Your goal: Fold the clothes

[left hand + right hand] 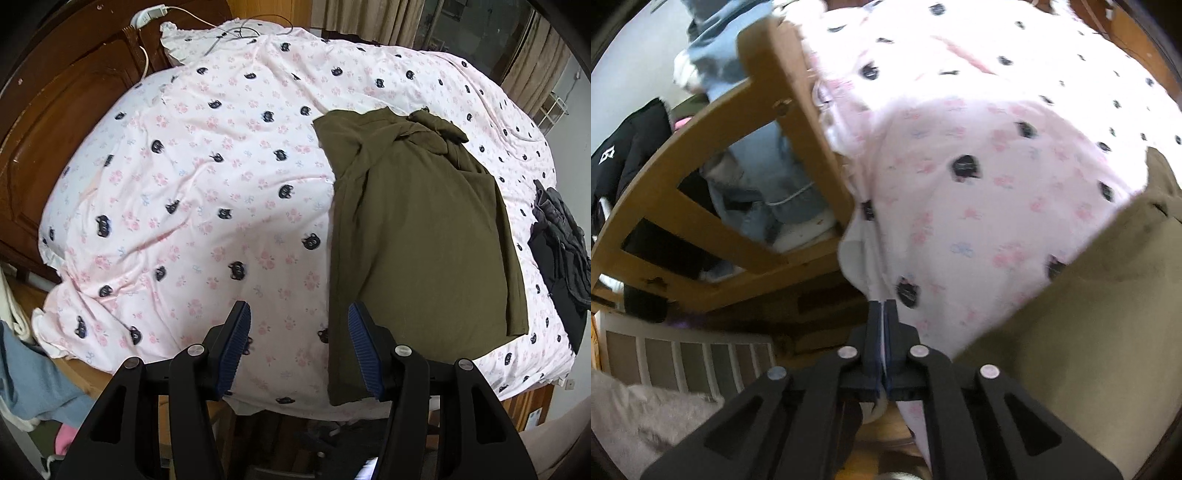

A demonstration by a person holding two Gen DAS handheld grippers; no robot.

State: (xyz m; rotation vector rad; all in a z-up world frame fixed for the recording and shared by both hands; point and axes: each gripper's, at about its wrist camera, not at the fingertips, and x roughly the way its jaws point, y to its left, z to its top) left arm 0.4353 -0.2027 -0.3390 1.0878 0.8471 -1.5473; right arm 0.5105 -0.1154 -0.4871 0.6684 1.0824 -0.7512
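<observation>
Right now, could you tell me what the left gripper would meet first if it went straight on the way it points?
Probably the pink patterned quilt, just left of the olive garment's edge; the open left gripper holds nothing, though depth is unclear.

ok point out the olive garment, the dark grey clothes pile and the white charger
olive garment (424, 229), left wrist view, flat middle panel
dark grey clothes pile (565, 236), left wrist view, crumpled top
white charger (147, 14), left wrist view, its body
</observation>
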